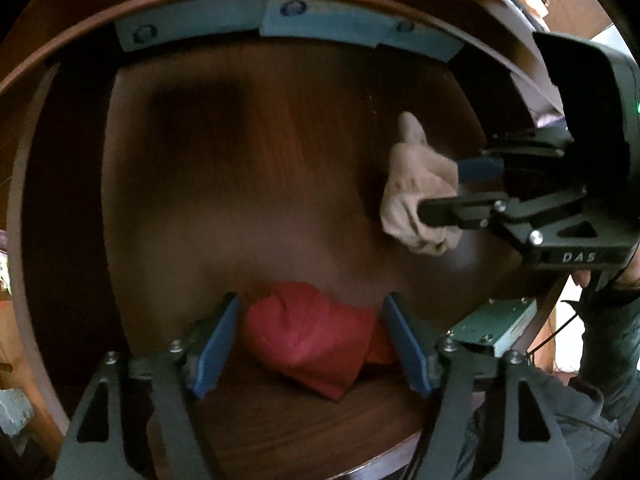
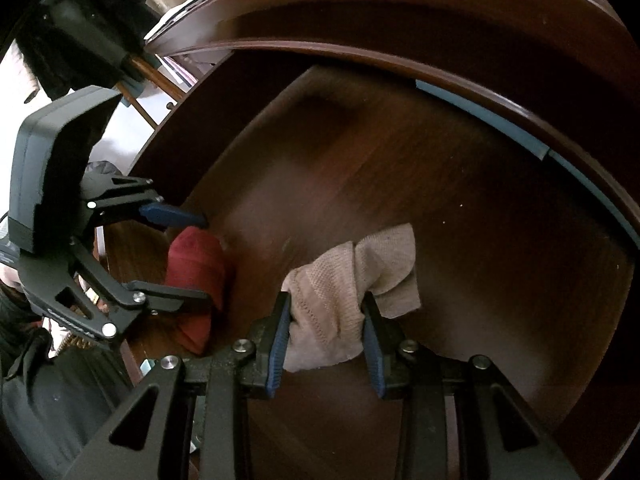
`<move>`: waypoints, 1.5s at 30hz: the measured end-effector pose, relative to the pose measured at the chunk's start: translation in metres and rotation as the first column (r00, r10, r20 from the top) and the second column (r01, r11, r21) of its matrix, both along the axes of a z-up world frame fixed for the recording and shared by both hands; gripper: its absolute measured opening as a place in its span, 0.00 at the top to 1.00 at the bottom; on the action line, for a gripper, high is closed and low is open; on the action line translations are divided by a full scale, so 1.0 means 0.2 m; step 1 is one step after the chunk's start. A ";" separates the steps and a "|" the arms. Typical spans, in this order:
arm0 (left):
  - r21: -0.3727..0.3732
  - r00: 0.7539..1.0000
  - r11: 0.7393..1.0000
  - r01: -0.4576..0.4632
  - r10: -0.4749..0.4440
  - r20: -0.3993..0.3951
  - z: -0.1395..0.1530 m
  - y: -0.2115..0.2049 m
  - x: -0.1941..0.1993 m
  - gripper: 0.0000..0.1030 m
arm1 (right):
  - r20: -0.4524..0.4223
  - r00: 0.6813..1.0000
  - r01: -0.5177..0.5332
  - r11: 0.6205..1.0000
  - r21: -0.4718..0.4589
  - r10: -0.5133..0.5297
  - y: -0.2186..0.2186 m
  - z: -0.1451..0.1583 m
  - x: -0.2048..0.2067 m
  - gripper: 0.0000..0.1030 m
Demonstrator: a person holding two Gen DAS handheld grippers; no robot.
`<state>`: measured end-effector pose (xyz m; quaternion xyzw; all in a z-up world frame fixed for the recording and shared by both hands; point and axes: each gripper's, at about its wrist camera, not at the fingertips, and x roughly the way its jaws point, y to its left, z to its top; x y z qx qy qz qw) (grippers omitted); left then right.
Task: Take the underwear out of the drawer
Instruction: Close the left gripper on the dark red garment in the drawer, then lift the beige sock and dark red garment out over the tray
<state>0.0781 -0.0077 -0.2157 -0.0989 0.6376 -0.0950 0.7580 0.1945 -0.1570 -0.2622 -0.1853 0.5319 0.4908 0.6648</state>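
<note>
Underwear here is two pieces inside the open wooden drawer (image 1: 280, 184); largest first: drawer floor dark brown, pale strip along its far rim; red underwear (image 1: 316, 336) bunched at the near left of the floor, beige underwear (image 2: 344, 292) further right; left hand-held gripper (image 1: 312, 344) wide, its blue pads either side of the red piece, contact not clear; right hand-held gripper (image 2: 326, 344) narrow, clamped on the beige piece, cloth bulging between the pads; key relation: red piece lies straight ahead between the left fingers, long axis roughly across the gap, so left is nearer to it; judgement: left needs closing, right looks ready to lift out.
</note>
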 end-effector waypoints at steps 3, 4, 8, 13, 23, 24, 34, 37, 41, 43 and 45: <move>-0.014 1.000 1.000 0.006 -0.006 -0.001 0.00 0.00 0.00 0.40 | 0.001 1.000 -0.003 1.000 -0.007 0.003 -0.02 0.01 0.00 0.65; -0.021 1.000 1.000 0.006 -0.006 0.002 0.00 0.00 0.00 0.46 | 0.003 1.000 -0.004 1.000 -0.010 0.004 -0.01 0.01 -0.01 0.65; -0.022 1.000 1.000 0.009 -0.009 0.020 0.00 0.00 0.00 0.59 | 0.015 1.000 -0.013 1.000 -0.021 0.014 0.02 0.00 -0.02 0.65; -0.007 0.997 1.000 0.010 -0.010 0.076 0.02 0.01 -0.03 0.67 | 0.051 0.999 -0.007 1.000 -0.008 0.008 0.02 0.02 -0.03 0.66; 0.136 0.954 0.990 -0.043 0.001 0.299 0.17 -0.03 -0.10 0.68 | 0.140 0.990 0.012 0.993 0.116 -0.029 -0.06 0.11 -0.06 0.66; 0.148 0.949 0.988 -0.048 -0.001 0.316 0.19 -0.04 -0.11 0.68 | 0.150 0.988 0.015 0.992 0.125 -0.034 -0.06 0.12 -0.06 0.66; 0.252 0.886 0.961 -0.111 -0.019 0.463 0.31 -0.05 -0.14 0.68 | 0.234 0.970 0.020 0.975 0.221 -0.073 -0.12 0.20 -0.11 0.66; 0.266 0.876 0.956 -0.120 -0.024 0.482 0.33 -0.05 -0.15 0.68 | 0.246 0.965 0.029 0.969 0.245 -0.091 -0.15 0.22 -0.12 0.66; 0.286 0.860 0.948 -0.138 -0.029 0.509 0.31 -0.07 -0.12 0.68 | 0.261 0.960 0.033 0.962 0.270 -0.106 -0.18 0.24 -0.13 0.66; 0.288 0.854 0.946 -0.146 -0.026 0.520 0.31 -0.07 -0.12 0.68 | 0.267 0.957 0.033 0.959 0.281 -0.111 -0.19 0.25 -0.13 0.66; 0.296 0.845 0.942 -0.157 -0.027 0.533 0.33 -0.07 -0.14 0.68 | 0.272 0.955 0.032 0.956 0.290 -0.115 -0.19 0.26 -0.14 0.66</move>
